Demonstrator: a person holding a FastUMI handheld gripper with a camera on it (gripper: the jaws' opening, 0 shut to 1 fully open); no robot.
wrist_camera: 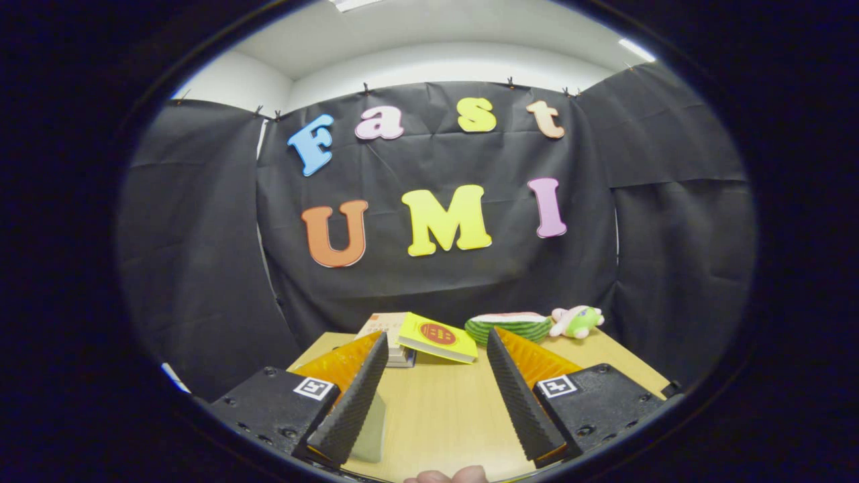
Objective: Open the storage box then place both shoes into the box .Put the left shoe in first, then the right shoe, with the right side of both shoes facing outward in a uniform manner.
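Gripper [437, 339] was wide open, nothing betw. the fingers, neither pad touching anything. It hung over the bare wooden table [443, 416]. A bit of the person's hand [448, 475] sat right behind the fingers.

Where the storage box & shoes lay: couldn't tell. A pale slab [370, 422] stood just beside the left finger, inner side; poss. a box edge, too little of it to say.

Beyond the fingertips were a yellow booklet [451, 343] resting on a book stack [389, 330], then a watermelon cushion [510, 327] and a small plush toy [577, 320] further off to the right. None are task items.

Handling, as judgement only:
- Box lid: prob. light, stiff and smooth plastic, so slippery. Best taken at a lip or front edge w/ a firm pinch.
- Shoes: prob. light, w/ a soft upper and stiffer sole. Pinch at the heel collar or tongue, where the wall is thin enough for both pads. The toe may droop when lifted.
- Left shoe goes first.
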